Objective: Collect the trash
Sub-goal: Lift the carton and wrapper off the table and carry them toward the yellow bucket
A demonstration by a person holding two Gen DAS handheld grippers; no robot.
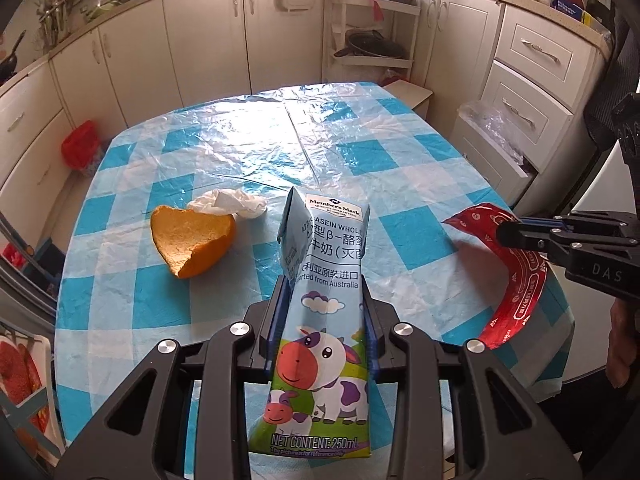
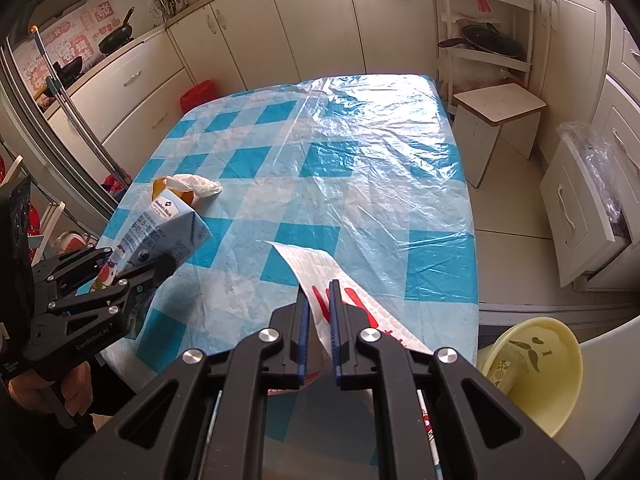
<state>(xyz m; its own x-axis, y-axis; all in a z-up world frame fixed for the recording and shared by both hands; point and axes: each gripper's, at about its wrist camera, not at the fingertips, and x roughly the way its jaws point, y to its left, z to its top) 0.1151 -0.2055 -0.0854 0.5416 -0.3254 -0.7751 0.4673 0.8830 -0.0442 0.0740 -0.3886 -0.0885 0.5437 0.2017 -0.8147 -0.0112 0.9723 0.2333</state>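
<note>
A light blue milk carton (image 1: 325, 332) with a cartoon cow stands upright between the fingers of my left gripper (image 1: 324, 282), which is shut on it above the checked table (image 1: 280, 140). In the right wrist view the carton (image 2: 168, 228) and left gripper (image 2: 142, 258) are at the left. My right gripper (image 2: 318, 292) is shut on a curved wrapper (image 2: 310, 262), white on this side. Its red side (image 1: 520, 280) shows in the left wrist view, pinched by the right gripper (image 1: 505, 234). An orange peel (image 1: 192, 240) and a crumpled tissue (image 1: 234, 202) lie on the table.
A yellow basin (image 2: 536, 364) with a paper cup in it sits low at the right, beside the table's near corner. A small stool (image 2: 496, 108) stands past the table's far right corner. A red bin (image 1: 80, 148) is on the floor at the left. Cabinets ring the room.
</note>
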